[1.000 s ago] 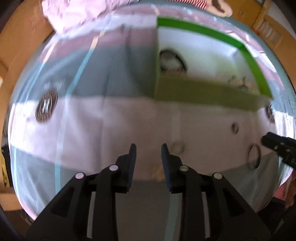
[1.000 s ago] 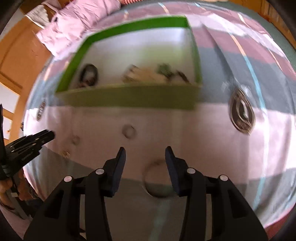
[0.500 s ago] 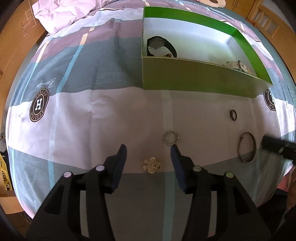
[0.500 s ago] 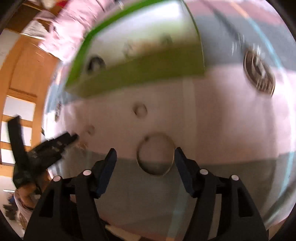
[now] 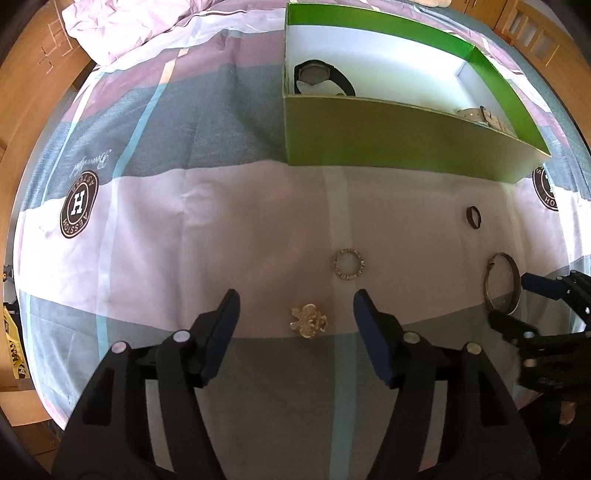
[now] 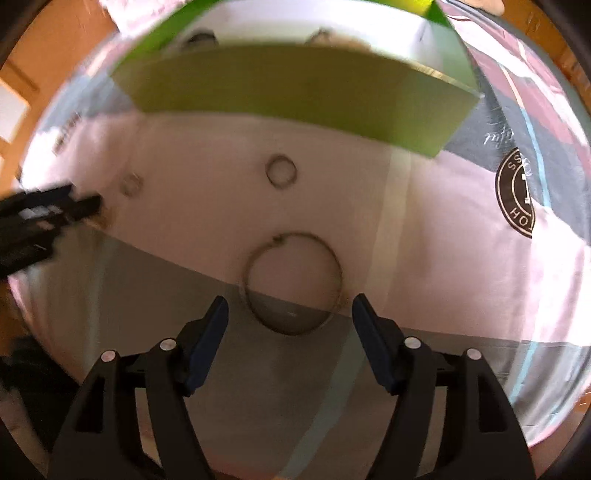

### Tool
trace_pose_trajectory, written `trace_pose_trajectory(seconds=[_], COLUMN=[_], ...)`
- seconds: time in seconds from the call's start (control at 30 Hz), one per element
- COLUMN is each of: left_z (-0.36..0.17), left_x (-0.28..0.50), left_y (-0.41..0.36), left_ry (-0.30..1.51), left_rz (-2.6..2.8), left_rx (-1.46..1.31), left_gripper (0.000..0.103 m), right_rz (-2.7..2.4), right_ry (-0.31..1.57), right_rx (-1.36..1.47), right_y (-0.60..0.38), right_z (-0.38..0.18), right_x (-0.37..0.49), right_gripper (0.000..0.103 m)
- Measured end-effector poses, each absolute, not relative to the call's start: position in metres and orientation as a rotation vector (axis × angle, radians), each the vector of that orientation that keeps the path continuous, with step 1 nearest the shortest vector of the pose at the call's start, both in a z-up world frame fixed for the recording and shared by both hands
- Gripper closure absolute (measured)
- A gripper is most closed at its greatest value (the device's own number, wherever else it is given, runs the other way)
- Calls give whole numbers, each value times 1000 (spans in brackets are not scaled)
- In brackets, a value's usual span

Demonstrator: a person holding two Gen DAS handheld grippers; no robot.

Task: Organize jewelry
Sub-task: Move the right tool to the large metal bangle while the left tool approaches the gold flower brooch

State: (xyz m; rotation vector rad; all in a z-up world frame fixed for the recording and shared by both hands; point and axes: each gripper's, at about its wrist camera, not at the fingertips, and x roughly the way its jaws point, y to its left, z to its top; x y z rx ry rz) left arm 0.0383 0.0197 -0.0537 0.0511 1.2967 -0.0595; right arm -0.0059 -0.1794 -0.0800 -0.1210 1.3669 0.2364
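The work area is a bed [image 5: 229, 236] covered by a smooth sheet in broad pink, grey and white bands with thin blue stripes and round brown printed emblems; wooden furniture shows past the bed's far and side edges, and a crumpled pink quilt [image 5: 122, 26] lies at the far left corner.

The green box [image 5: 399, 136] stands toward the far right part of the bed; its card walls are green and its floor white; it holds a dark-strapped watch [image 5: 317, 75] at its left end and a pale strap [image 5: 484, 118] at its right end.

The left gripper [image 5: 295, 314] points steeply down over the near middle of the bed; its fingers are opening and grip nothing; a small gold filigree brooch [image 5: 308, 321] lies on the sheet between them, untouched; a beaded ring [image 5: 349, 263] lies just beyond, and a small dark ring [image 5: 473, 218] sits further right, nearer the box.

The right gripper [image 6: 290, 321] also points down; its fingers are opening and grip nothing; the thin metal bangle [image 6: 293, 282], a large plain hoop, lies flat across the pink-grey seam, just ahead of the fingertips; this view is motion-blurred.

Open sheet extends left of the brooch to the bed's left edge; the strip between the jewelry and the box's near wall is unobstructed.
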Motion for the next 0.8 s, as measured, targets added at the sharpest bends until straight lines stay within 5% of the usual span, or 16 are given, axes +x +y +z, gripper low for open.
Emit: trace_pose_trajectory(seconds=[0.1,0.7,0.8], left_z=[-55,-70,-74], left_x=[38,37,38], left_y=[20,17,13], left_ry=[1302,1352,1375], left_rz=[-61,-84,-130], left_rx=[54,59,32], left_gripper=[37,29,44], right_rz=[225,141,150], right_ry=[1324,1303,1325], right_rx=[-145,232,267], right_y=[-179,-238,-237], right_z=[-80,-60,-61], right_x=[-7,21,15], right_gripper=[45,36,36])
